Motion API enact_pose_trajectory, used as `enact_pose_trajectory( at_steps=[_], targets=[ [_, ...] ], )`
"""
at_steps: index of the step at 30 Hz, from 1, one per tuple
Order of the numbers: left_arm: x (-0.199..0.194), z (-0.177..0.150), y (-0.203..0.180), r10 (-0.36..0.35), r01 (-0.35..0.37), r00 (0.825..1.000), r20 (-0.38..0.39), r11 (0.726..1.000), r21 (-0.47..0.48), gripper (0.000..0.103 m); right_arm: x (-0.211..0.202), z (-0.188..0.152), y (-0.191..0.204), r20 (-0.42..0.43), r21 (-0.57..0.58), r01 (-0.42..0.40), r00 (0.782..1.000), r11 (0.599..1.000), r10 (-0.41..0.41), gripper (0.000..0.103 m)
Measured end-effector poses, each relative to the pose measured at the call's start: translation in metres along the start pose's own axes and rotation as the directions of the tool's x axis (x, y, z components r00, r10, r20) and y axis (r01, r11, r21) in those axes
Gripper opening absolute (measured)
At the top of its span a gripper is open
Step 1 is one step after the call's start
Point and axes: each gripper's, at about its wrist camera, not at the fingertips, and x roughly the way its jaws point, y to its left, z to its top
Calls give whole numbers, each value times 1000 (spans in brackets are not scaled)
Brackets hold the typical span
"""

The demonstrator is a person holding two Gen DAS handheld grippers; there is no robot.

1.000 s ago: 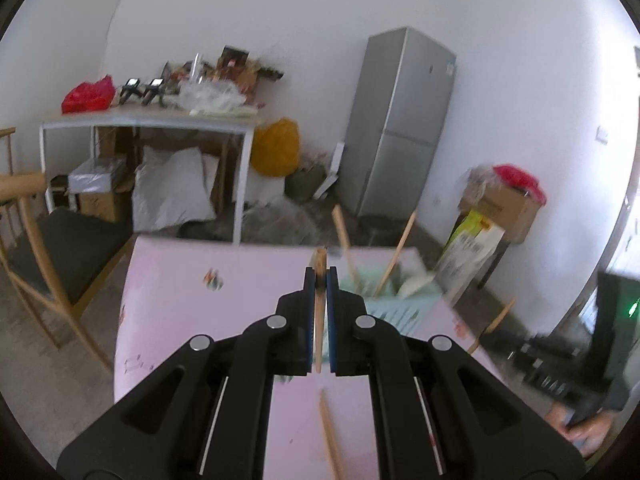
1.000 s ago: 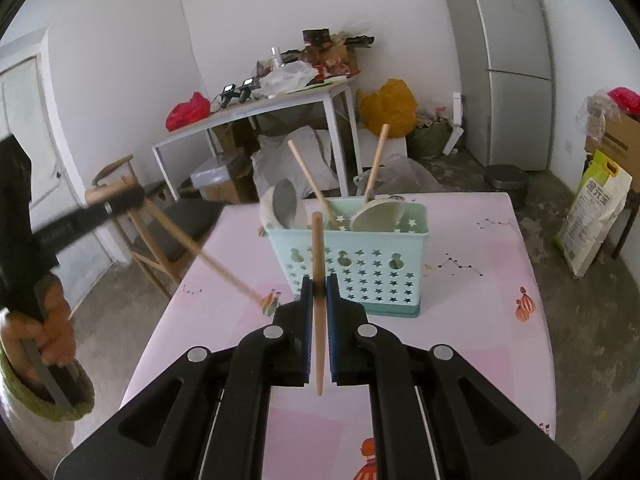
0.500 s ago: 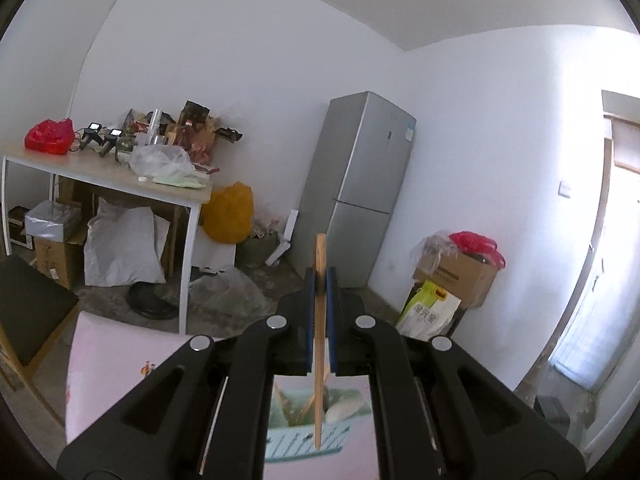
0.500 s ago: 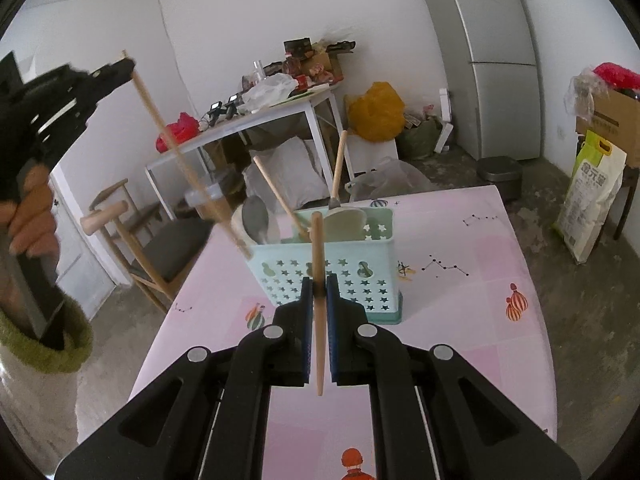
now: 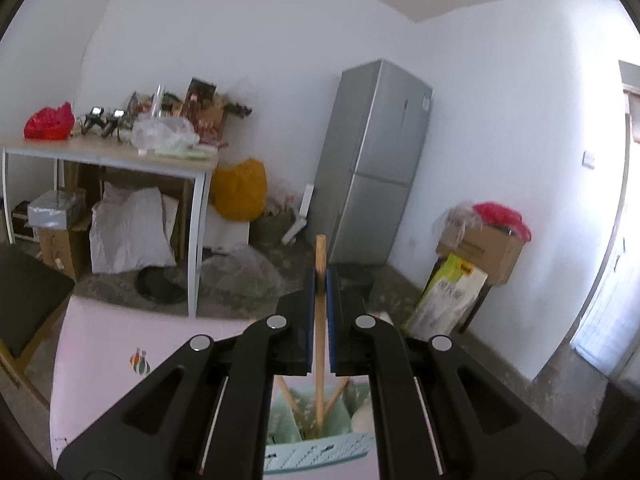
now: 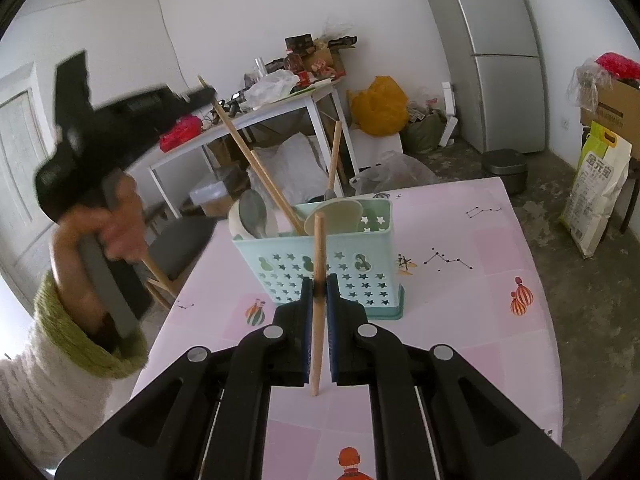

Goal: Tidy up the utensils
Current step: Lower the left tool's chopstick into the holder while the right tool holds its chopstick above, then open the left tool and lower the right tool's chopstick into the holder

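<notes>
Right wrist view: the right gripper (image 6: 319, 296) pinches a plain wooden chopstick (image 6: 318, 280) upright, near the mint-green star-perforated plastic utensil basket (image 6: 320, 268) on the pink patterned tablecloth (image 6: 460, 300). At left, the left gripper (image 5: 319, 284) pinches a second wooden chopstick (image 5: 319, 344), its lower end inside the basket among wooden-handled spoons (image 6: 336, 216).

My left gripper (image 5: 319, 280) clamped on a wooden chopstick (image 5: 319, 336), its lower end inside the mint-green utensil basket (image 5: 320, 454) on the pink table (image 5: 104, 360), silver fridge (image 5: 376, 160) beyond
</notes>
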Motion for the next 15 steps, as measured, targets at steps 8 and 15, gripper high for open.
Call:
enact_pose_trajectory(
  at_steps=[8, 15],
  targets=[
    [7, -30, 10, -7, 8, 992, -128, 1000, 7, 14, -3, 1, 0, 8, 1, 12, 1000, 1000, -12, 7],
    [-23, -36, 25, 1, -4, 993, -118, 1000, -25, 42, -8, 6, 6, 20, -8, 24, 1000, 1000, -24, 7]
  ],
)
